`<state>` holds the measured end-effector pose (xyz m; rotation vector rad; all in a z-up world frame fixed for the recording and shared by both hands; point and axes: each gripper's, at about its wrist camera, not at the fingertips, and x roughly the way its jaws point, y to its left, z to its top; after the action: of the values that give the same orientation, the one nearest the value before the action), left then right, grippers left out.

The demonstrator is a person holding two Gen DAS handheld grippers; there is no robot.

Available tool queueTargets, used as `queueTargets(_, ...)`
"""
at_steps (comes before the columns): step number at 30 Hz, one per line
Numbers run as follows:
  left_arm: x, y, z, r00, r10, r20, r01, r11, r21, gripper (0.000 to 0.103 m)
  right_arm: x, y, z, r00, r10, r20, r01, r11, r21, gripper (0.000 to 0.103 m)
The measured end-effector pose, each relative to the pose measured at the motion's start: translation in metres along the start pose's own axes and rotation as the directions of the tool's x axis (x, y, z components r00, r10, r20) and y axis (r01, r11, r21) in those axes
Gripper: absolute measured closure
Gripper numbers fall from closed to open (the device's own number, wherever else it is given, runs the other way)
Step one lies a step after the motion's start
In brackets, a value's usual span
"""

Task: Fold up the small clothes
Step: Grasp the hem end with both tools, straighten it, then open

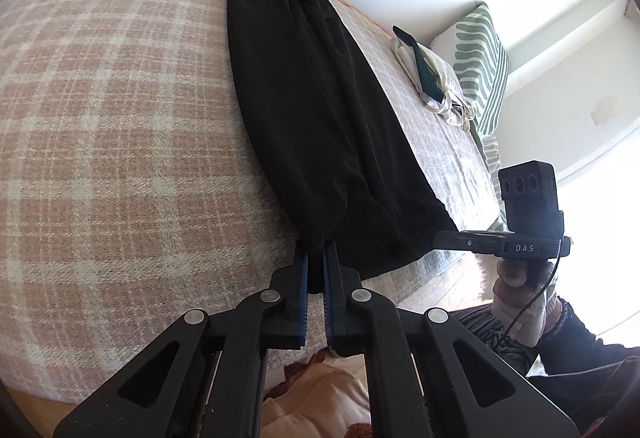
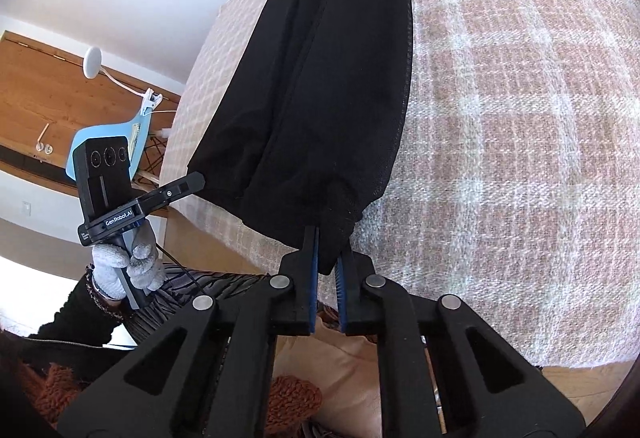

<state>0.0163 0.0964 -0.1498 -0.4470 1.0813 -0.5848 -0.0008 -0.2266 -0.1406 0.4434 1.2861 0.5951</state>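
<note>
Left gripper (image 1: 316, 250) and right gripper (image 2: 329, 244) each pinch a near-end corner of the black garment (image 1: 320, 118), lying lengthwise on the bed (image 1: 120, 118); judged soft, light, limp, best held at corners.

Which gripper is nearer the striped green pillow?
Right. The right gripper pinches the black garment's near corner on the striped green pillow's side; the left gripper pinches the corner farther from it.
</note>
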Motion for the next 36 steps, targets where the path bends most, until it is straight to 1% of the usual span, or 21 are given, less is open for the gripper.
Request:
queueTargets(3,-0.002,0.000,0.000,1.000,-0.005,0.006,0.005,1.000,-0.004,0.099,-0.002,0.002,0.002,1.000,0.008,0.022,-0.008,1.000,0.000,0.096)
queueTargets(4,-0.003,0.001,0.000,1.000,-0.011,0.009,0.011,1.000,-0.009,0.099,-0.007,-0.005,0.004,1.000,0.012,0.024,-0.012,1.000,-0.003,0.096)
queueTargets(7,-0.007,0.003,0.003,1.000,-0.023,0.020,0.024,1.000,-0.019,0.099,-0.008,-0.007,0.005,0.999,0.030,0.031,-0.030,1.000,0.009,0.096)
queueTargets(11,-0.014,0.005,0.009,0.998,-0.052,0.038,0.053,0.998,-0.040,0.099,-0.015,-0.012,0.011,0.996,0.077,0.044,-0.078,0.997,0.024,0.096)
queueTargets(17,-0.022,-0.003,0.022,0.995,-0.068,0.070,0.070,0.997,-0.030,0.099,-0.025,-0.009,0.026,0.988,0.124,0.092,-0.129,0.991,0.043,0.096)
queueTargets(21,-0.022,-0.007,0.035,0.994,-0.060,0.088,0.063,0.998,-0.028,0.099,-0.025,-0.004,0.038,0.988,0.116,0.104,-0.121,0.992,0.038,0.097)
queueTargets(24,-0.022,-0.011,0.046,0.994,-0.042,0.105,0.044,0.999,-0.014,0.099,-0.024,0.001,0.044,0.989,0.099,0.109,-0.102,0.994,0.025,0.097)
queueTargets(29,-0.017,-0.004,0.067,0.991,-0.036,0.129,0.042,0.998,-0.043,0.099,-0.026,0.003,0.060,0.989,0.080,0.126,-0.084,0.996,0.027,0.097)
queueTargets(32,-0.011,-0.002,0.077,0.991,-0.005,0.137,0.009,0.999,-0.033,0.099,-0.028,0.002,0.075,0.988,0.055,0.144,-0.059,0.998,0.023,0.097)
queueTargets(34,-0.007,0.003,0.083,0.991,0.001,0.137,0.006,0.999,-0.052,0.099,-0.029,0.000,0.085,0.986,0.025,0.164,-0.029,0.999,0.020,0.097)
queueTargets(36,-0.001,0.010,0.090,0.990,0.008,0.139,0.004,0.996,-0.084,0.099,-0.026,-0.006,0.096,0.985,0.018,0.173,-0.026,0.999,0.047,0.097)
